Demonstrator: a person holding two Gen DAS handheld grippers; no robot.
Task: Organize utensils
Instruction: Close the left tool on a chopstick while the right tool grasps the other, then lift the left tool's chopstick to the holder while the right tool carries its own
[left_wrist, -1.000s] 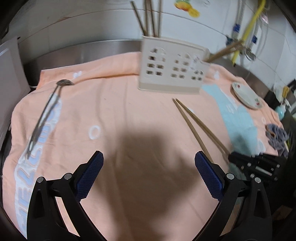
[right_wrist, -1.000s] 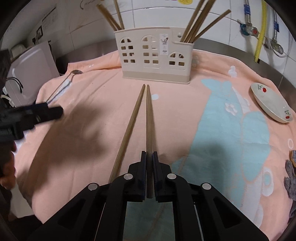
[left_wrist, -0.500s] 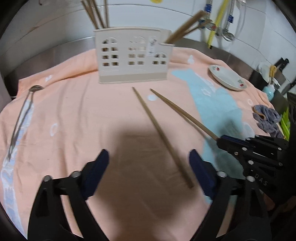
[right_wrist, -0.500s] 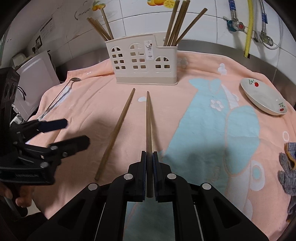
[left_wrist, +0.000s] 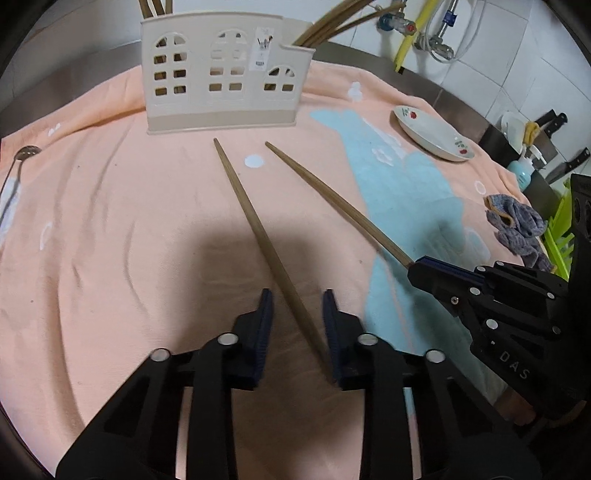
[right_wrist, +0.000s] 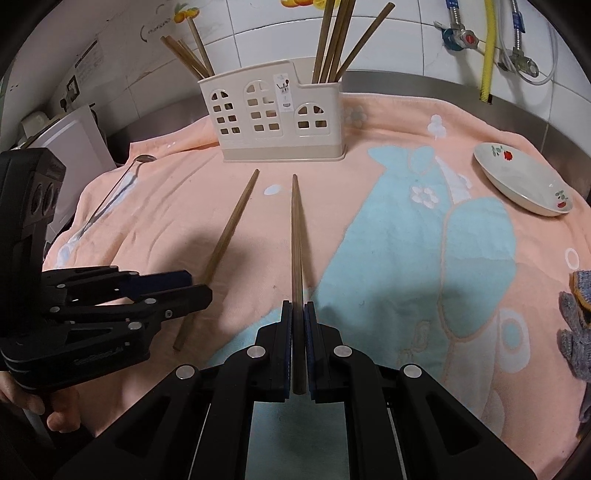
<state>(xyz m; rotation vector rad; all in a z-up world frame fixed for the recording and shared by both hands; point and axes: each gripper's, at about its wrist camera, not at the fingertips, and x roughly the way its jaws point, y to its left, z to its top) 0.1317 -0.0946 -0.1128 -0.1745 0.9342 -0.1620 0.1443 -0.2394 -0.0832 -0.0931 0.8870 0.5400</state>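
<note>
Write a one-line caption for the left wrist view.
Left gripper, open around a loose chopstick on the towel; right gripper clamps a second chopstick before the holder.

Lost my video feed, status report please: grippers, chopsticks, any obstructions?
Right gripper shut on one chopstick. Left gripper open, straddling second chopstick lying on towel. Path to utensil holder unobstructed.
</note>
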